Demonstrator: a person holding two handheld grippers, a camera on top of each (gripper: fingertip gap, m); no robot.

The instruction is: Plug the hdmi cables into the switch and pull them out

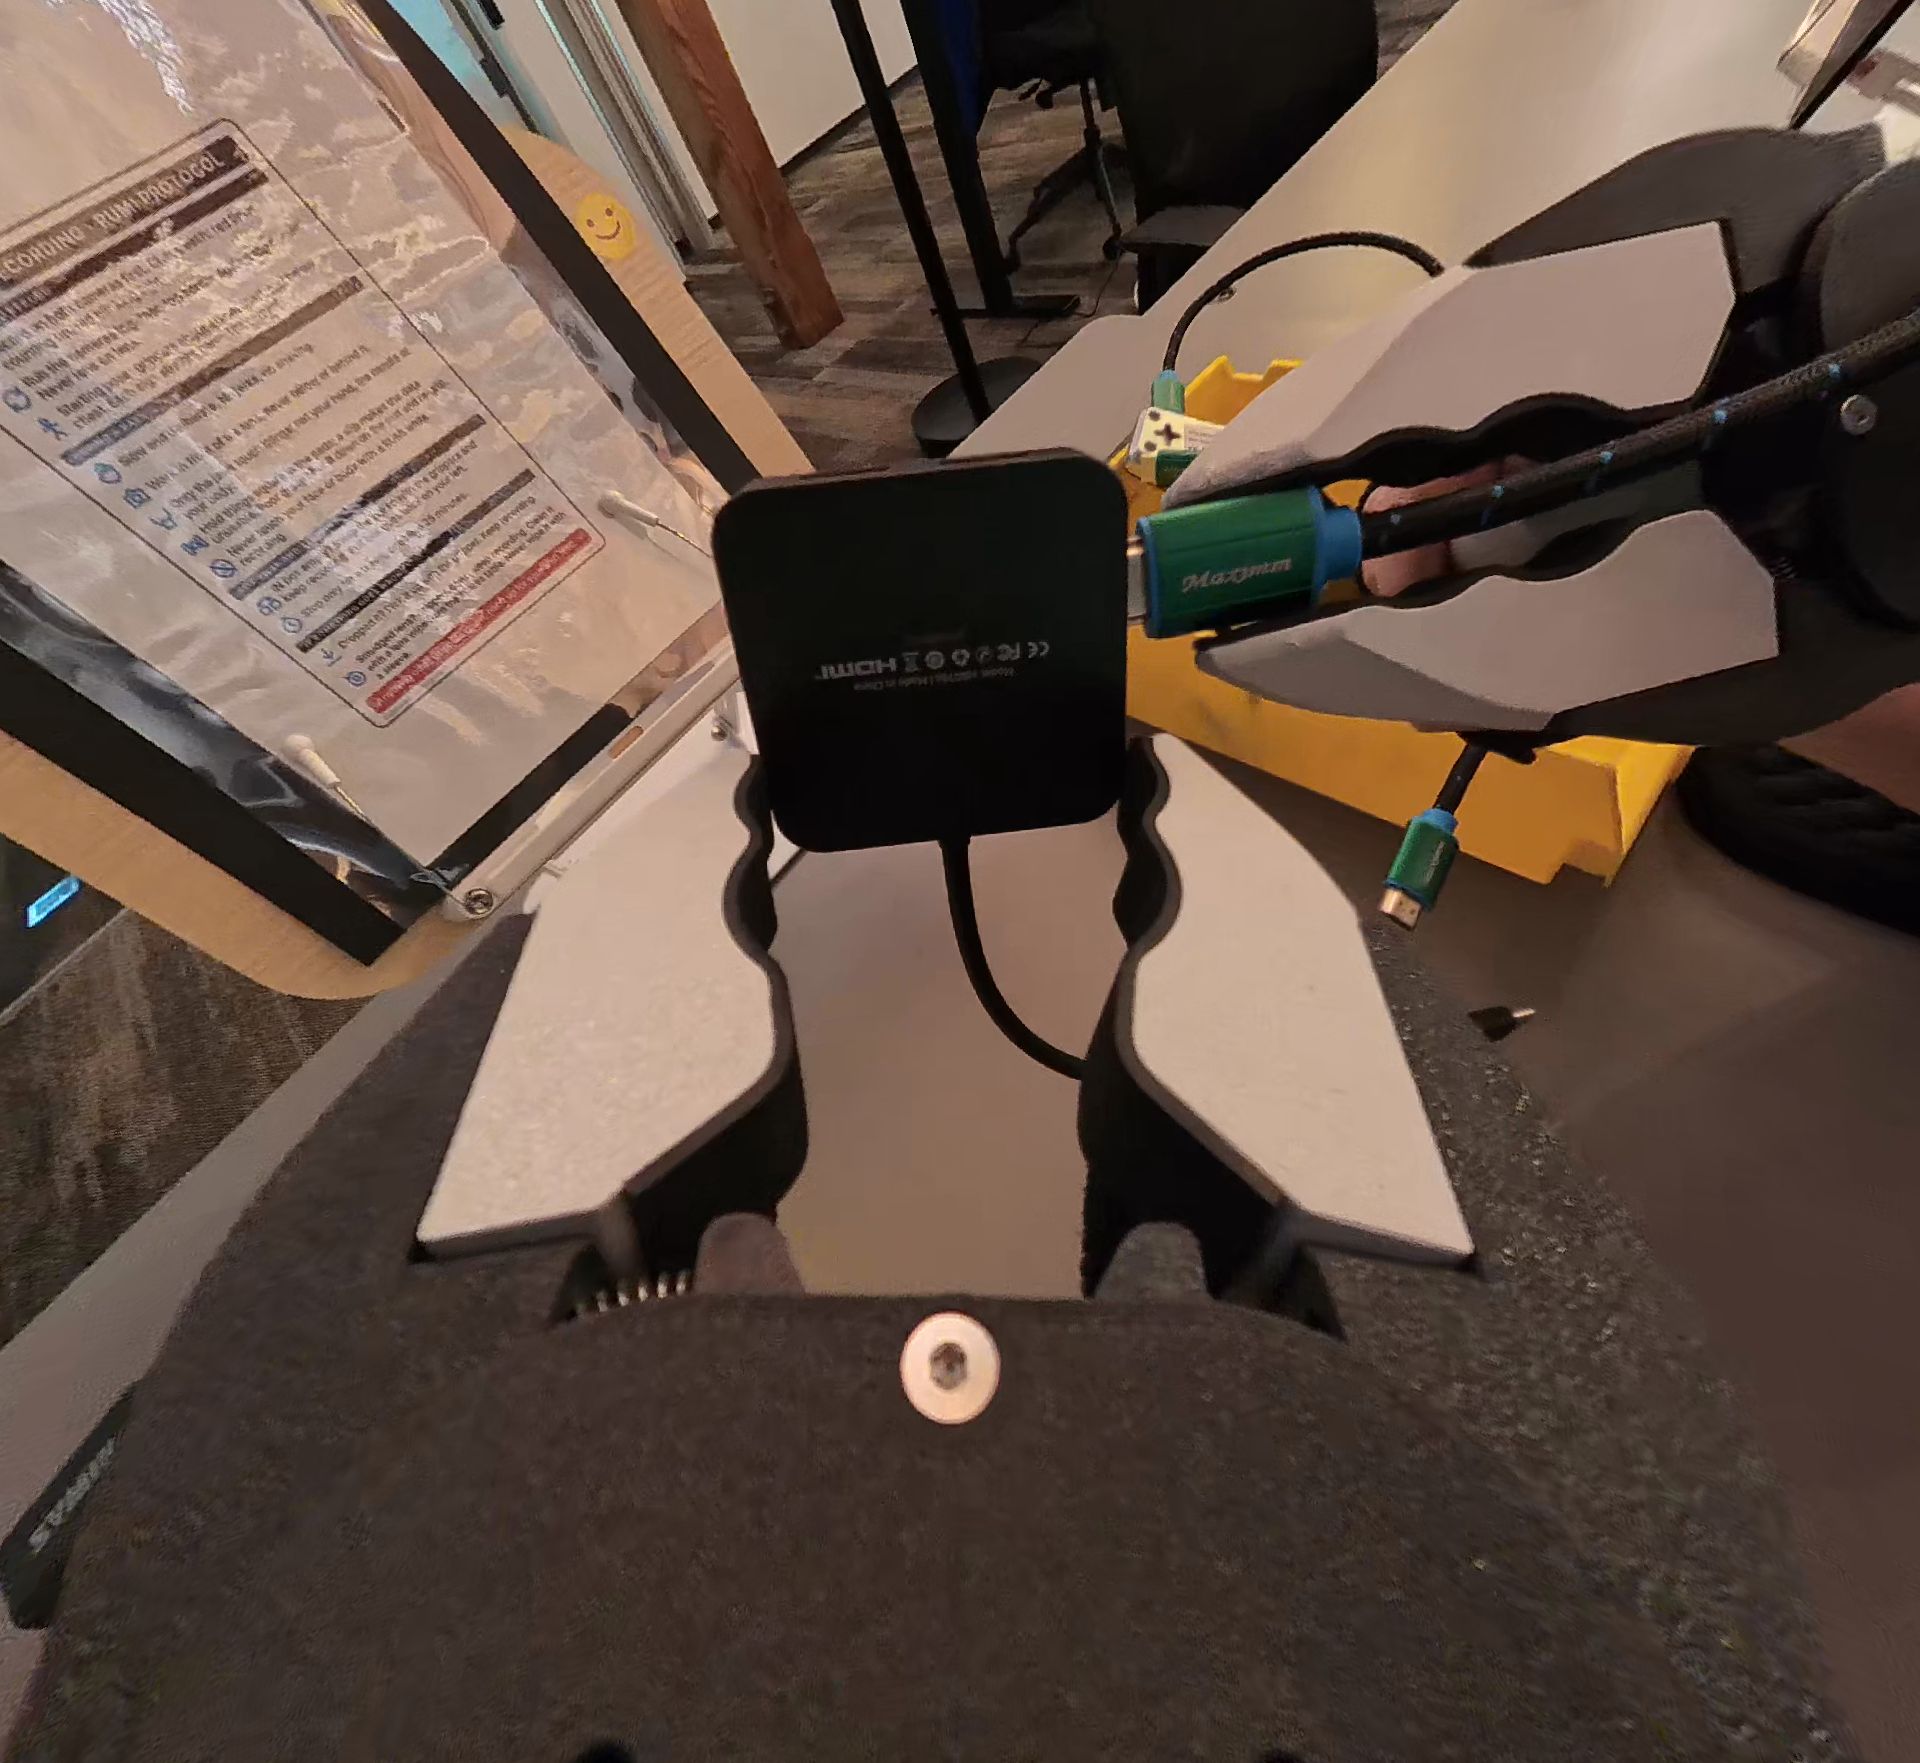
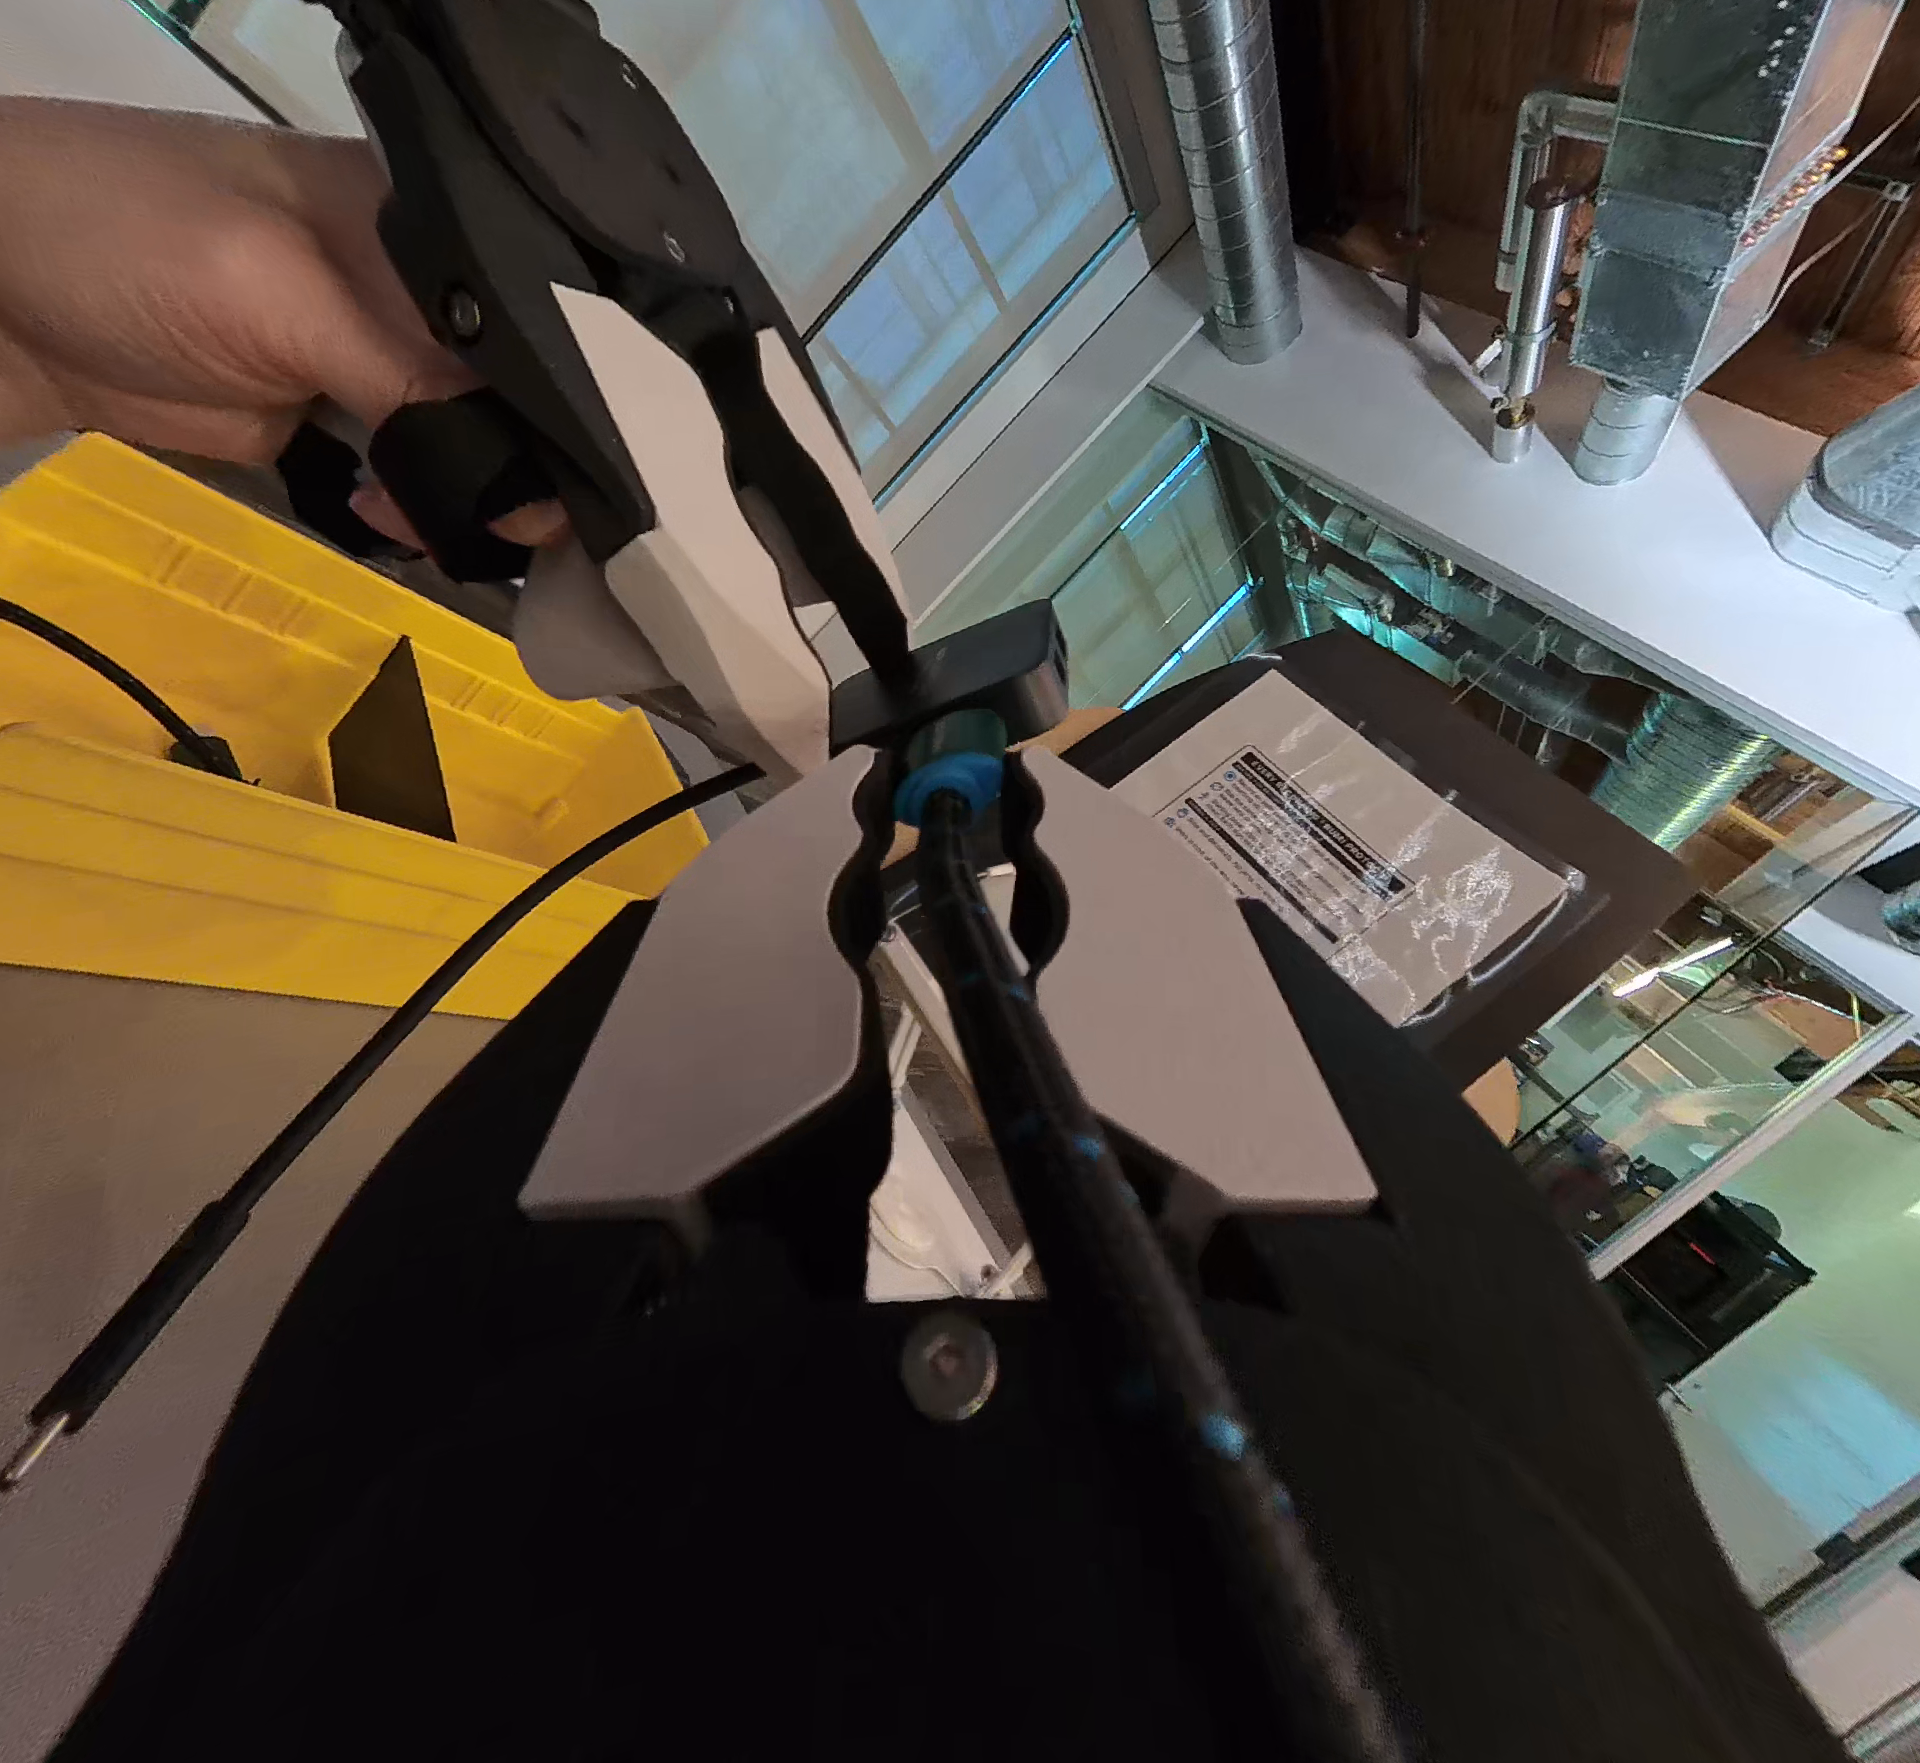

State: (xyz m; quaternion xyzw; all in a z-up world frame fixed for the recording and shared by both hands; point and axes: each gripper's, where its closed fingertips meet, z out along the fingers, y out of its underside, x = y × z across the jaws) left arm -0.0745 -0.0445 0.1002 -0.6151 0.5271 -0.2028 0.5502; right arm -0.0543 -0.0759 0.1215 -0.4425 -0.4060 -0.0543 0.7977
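Note:
In the left wrist view my left gripper (image 1: 945, 778) is shut on the lower end of a black square hdmi switch (image 1: 920, 648) and holds it upright above the table. The switch's thin black cable (image 1: 987, 975) hangs down between my fingers. My right gripper (image 1: 1195, 570) comes in from the right, shut on a green hdmi plug (image 1: 1236, 560) with a blue collar. The plug's metal tip meets the switch's right side. In the right wrist view my right gripper (image 2: 943, 778) grips the plug (image 2: 951, 742) against the switch (image 2: 956, 674), with the left gripper (image 2: 831, 705) above it.
A yellow bin (image 1: 1455, 778) stands behind on the grey table (image 1: 1714, 1142), with another green plug (image 1: 1169, 394) in it. The braided cable's other green plug (image 1: 1418, 856) dangles before the bin. A laminated sheet on a board (image 1: 260, 414) stands left. A hand (image 2: 156, 290) holds the left gripper.

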